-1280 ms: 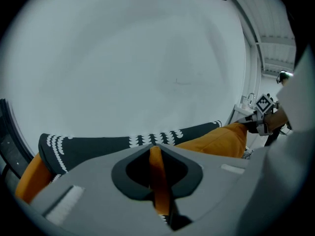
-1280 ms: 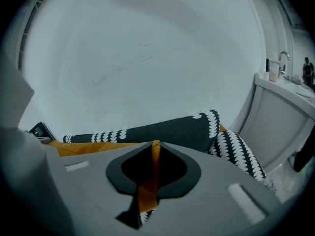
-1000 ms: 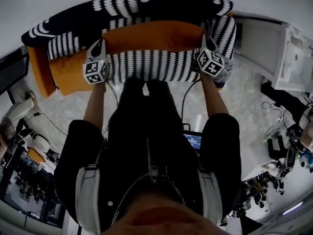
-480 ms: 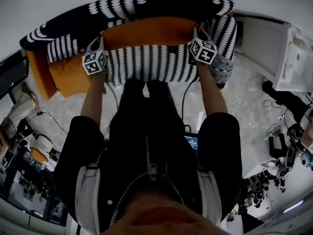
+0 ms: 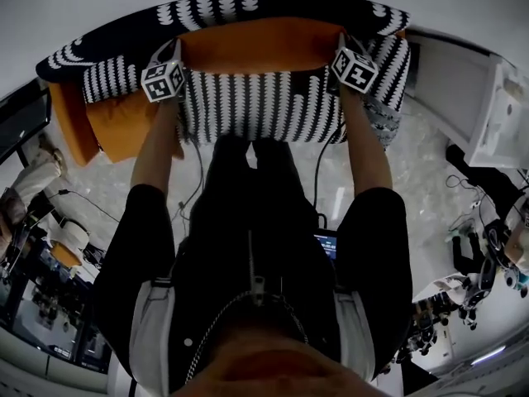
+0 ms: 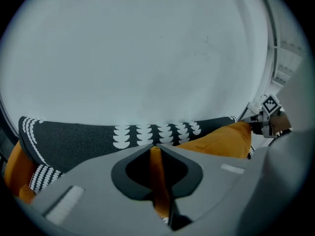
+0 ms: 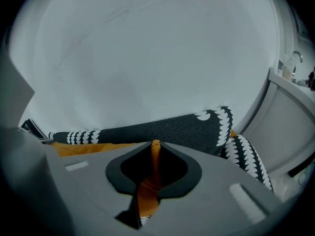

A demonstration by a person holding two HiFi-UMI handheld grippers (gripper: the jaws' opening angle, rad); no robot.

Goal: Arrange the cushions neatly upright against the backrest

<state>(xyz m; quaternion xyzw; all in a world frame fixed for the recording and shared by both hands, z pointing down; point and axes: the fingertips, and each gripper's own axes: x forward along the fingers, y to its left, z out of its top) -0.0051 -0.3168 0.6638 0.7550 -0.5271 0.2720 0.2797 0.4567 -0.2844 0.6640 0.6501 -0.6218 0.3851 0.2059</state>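
Orange cushion: my left gripper and right gripper pinch its corners. I should stand it straight against the backrest.

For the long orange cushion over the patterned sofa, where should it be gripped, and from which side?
Grip the long orange cushion by the thin edge at each short end, one gripper per end, coming from the front of the sofa. It is wide and soft, so a single middle hold would likely sag. The left gripper and right gripper pinch it there now.
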